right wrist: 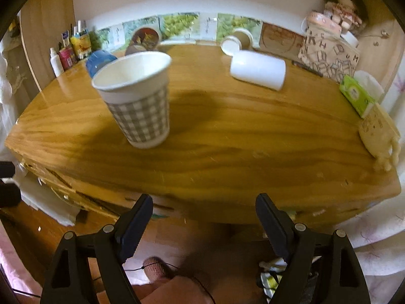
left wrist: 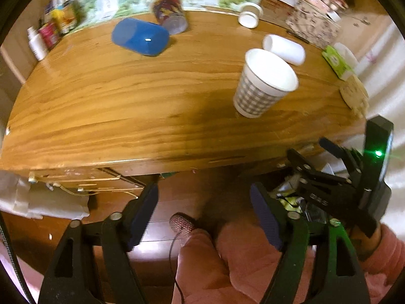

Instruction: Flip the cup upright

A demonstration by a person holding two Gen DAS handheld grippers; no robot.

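Note:
A paper cup with a grey checked band (left wrist: 263, 83) stands upright on the wooden table (left wrist: 126, 101), mouth up and empty; it also shows in the right wrist view (right wrist: 136, 98). My left gripper (left wrist: 203, 212) is open and empty, held off the table's front edge above the floor. My right gripper (right wrist: 203, 223) is open and empty, also off the front edge; it shows from outside in the left wrist view (left wrist: 336, 172). Neither gripper touches the cup.
A white cup (right wrist: 258, 69) lies on its side behind the checked cup. A blue case (left wrist: 140, 36), a printed can (left wrist: 169, 12), a small white tub (left wrist: 249, 15), a patterned bag (right wrist: 329, 55), a green tissue pack (right wrist: 357, 96) and bottles (left wrist: 43, 38) line the table's back and sides.

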